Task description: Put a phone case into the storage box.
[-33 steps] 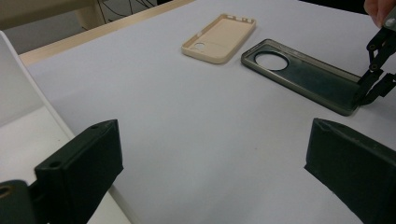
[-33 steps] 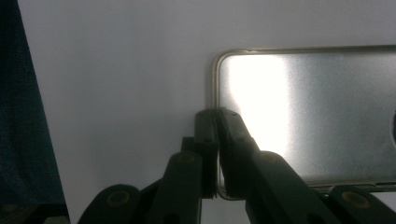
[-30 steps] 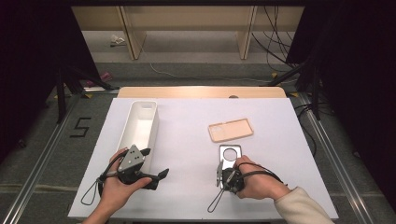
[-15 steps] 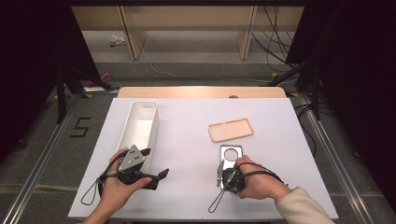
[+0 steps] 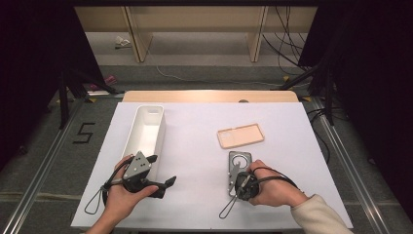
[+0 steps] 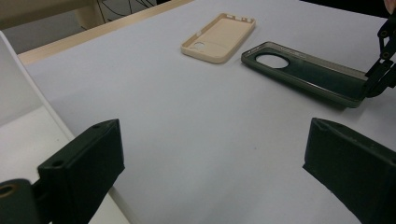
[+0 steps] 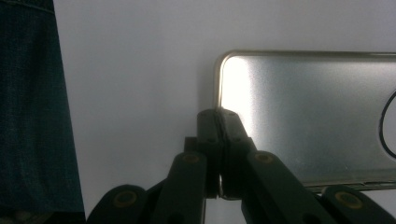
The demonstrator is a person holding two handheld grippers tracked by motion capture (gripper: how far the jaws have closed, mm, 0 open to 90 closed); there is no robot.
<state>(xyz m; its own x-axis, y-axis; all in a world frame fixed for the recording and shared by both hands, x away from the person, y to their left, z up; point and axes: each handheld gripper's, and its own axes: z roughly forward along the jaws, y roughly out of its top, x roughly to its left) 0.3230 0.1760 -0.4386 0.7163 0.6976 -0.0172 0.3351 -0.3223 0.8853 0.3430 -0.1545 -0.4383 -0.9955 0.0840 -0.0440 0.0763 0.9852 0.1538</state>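
Note:
A grey phone case lies on the white table, its near end raised a little in the left gripper view, dark grey phone case. My right gripper is shut on that end's rim; its jaws pinch the case's edge in the right gripper view, right gripper. A beige phone case lies flat just beyond, also seen as the beige phone case. My left gripper stands open over bare table, nothing between its jaws, left gripper.
A long white bin stands at the table's left, right beside my left gripper, with its wall close by. A strip of blue denim runs along the left edge of the right gripper view. A wooden board borders the table's far edge.

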